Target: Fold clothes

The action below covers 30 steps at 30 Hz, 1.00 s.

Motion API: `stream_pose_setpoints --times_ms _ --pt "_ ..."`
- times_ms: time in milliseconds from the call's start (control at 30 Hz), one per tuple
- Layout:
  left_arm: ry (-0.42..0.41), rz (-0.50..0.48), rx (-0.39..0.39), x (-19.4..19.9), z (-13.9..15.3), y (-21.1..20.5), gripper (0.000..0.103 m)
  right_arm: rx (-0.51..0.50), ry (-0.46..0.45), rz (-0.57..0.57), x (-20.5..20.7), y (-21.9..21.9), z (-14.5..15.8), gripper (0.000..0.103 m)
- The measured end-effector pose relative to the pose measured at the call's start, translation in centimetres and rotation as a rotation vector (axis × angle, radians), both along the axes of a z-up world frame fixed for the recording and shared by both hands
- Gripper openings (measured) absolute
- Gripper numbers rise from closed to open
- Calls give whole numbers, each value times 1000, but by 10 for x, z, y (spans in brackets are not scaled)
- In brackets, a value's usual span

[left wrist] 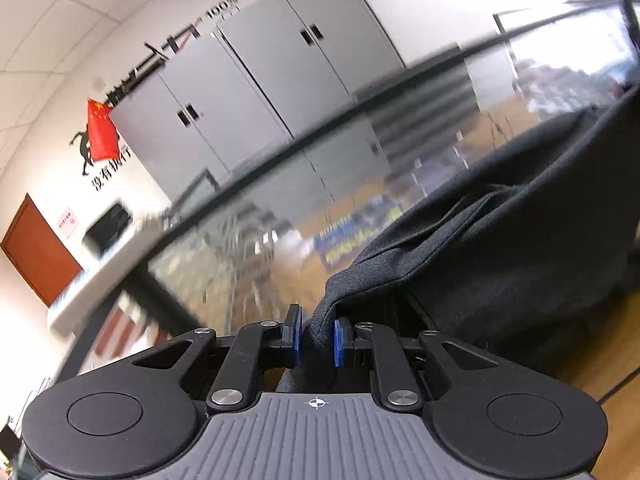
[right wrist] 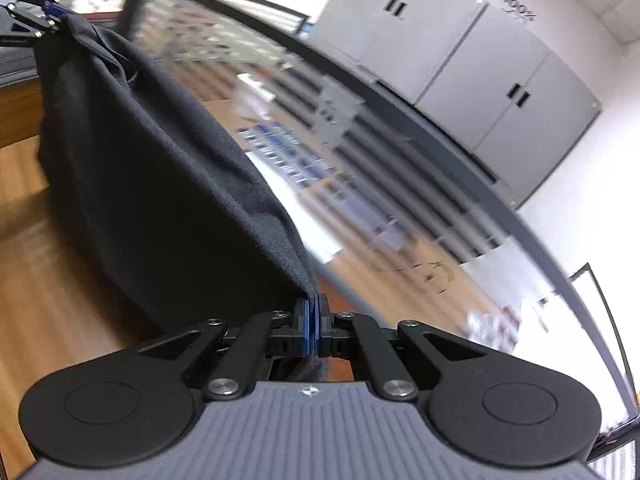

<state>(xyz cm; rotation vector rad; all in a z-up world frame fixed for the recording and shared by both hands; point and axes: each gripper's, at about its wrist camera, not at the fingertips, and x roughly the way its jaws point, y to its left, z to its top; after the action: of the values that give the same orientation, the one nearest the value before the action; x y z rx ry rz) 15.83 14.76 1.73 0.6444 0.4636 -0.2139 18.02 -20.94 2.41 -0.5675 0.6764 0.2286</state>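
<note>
Grey cabinets (left wrist: 256, 92) line the white wall at 11 to 12 o'clock in the left wrist view, with a red flag (left wrist: 102, 130) at 10 o'clock and a brown door (left wrist: 36, 252) at 9. A dark-framed glass partition (left wrist: 280, 216) runs slantwise across both views, its panes blurred; what lies behind it cannot be made out. A wooden table (right wrist: 36, 280) shows at 8 to 9 o'clock in the right wrist view.

The dark garment (left wrist: 520, 248) hangs stretched between the two grippers, clear of the table along its top edge, and blocks the 3 o'clock side of the left view and the 9 to 10 o'clock side of the right view.

The left gripper (left wrist: 316, 338) tilts toward the far wall, its blue pads (left wrist: 341, 342) clenched on a bunched corner of the garment. The right gripper (right wrist: 313, 326) points downward at a slant, its pads pressed nearly together, pinching the cloth's other corner. In the right view the left gripper appears again at 10 o'clock, holding the far corner.
</note>
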Motion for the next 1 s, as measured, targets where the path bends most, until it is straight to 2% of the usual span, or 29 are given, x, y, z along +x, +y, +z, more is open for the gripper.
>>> stream_pose_setpoints --times_ms 267,367,500,533,567,667,733,867,1000 --pt "229 168 6 -91 -79 54 14 49 183 126 -70 45 -44 2" --pt "287 232 23 -120 -104 66 13 72 259 163 -98 66 -64 2" --pt "340 316 20 -145 -127 81 11 106 372 189 -125 86 -90 2" --pt "351 350 12 -149 -132 87 8 106 395 192 -144 98 -94 2" --pt "359 384 1 -150 -135 93 3 110 420 195 -148 98 -106 2" --pt "385 458 -60 -152 -138 108 3 119 481 186 -163 103 -123 4" --pt "387 462 -74 -152 -136 110 5 123 510 173 -171 114 -138 8" --pt "379 416 -82 -159 -135 99 7 162 522 127 -178 104 -138 10" --pt "387 368 -112 -160 -135 70 24 214 492 36 -184 78 -124 21"
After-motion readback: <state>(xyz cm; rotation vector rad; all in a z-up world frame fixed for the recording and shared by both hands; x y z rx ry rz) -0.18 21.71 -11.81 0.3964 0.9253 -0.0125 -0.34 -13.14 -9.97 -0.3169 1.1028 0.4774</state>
